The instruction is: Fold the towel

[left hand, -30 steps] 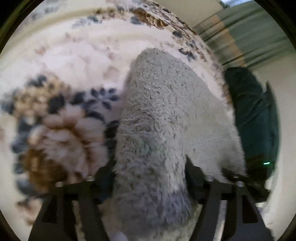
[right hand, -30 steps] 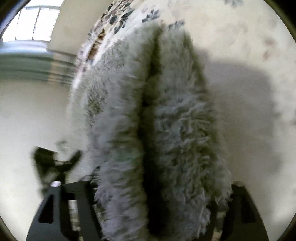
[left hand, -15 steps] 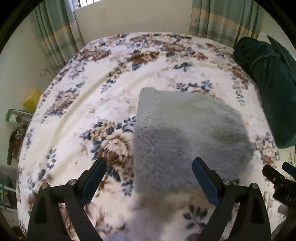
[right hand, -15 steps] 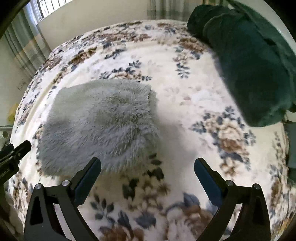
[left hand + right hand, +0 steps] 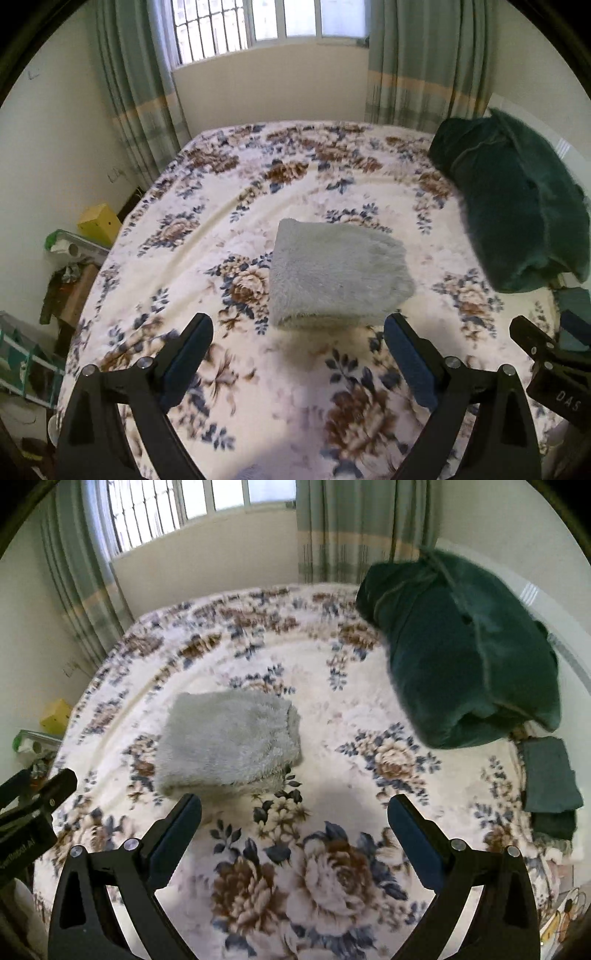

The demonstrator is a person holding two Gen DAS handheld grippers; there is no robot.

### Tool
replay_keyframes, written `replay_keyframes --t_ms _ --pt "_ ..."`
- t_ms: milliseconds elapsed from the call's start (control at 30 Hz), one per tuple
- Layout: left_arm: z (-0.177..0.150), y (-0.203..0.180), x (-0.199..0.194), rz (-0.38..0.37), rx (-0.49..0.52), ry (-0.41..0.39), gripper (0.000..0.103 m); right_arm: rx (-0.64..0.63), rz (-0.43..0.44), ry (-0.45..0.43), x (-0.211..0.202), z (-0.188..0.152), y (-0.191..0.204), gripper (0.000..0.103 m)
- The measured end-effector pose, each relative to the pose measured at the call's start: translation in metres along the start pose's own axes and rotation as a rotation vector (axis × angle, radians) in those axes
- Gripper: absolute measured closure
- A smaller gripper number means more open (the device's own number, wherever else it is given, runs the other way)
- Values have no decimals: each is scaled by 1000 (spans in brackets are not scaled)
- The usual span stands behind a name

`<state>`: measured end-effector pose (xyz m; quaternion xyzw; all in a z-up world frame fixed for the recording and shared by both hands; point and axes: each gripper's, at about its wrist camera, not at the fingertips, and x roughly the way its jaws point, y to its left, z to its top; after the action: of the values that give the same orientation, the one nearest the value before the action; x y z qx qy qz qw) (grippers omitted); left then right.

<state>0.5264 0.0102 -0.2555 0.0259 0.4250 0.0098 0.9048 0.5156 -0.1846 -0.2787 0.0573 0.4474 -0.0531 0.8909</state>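
Floral bedding (image 5: 295, 177) covers the bed on which the folded grey towel (image 5: 338, 280) is laid flat, with a barred window (image 5: 266, 26) and green curtains (image 5: 424, 62) seen behind it and a dark green bundle (image 5: 517, 206) lying well apart to the towel's right. Both the left gripper (image 5: 297, 354) and the right gripper (image 5: 293, 827) are held spread wide, nothing is gripped by either, and each is kept clear of the towel on its near side. Only in the right wrist view is a small stack of folded dark green cloths (image 5: 550, 786) shown beyond the bundle, while only in the left wrist view are a yellow box (image 5: 98, 223) and cluttered shelves (image 5: 26, 362) seen plainly, off the bed to the towel's left.
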Motion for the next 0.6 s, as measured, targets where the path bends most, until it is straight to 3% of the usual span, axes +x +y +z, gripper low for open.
replay_keyframes --t_ms 267,400,600 --pt "-26 -9 -151 6 -38 -92 8 -45 44 -112 -166 -33 -20 1" --pt "-42 -10 -207 18 -60 -127 8 -84 68 -171 -252 -55 -30 1" --pt "-64 -6 -275 29 -94 -151 8 -99 104 -220 -344 -80 -39 1"
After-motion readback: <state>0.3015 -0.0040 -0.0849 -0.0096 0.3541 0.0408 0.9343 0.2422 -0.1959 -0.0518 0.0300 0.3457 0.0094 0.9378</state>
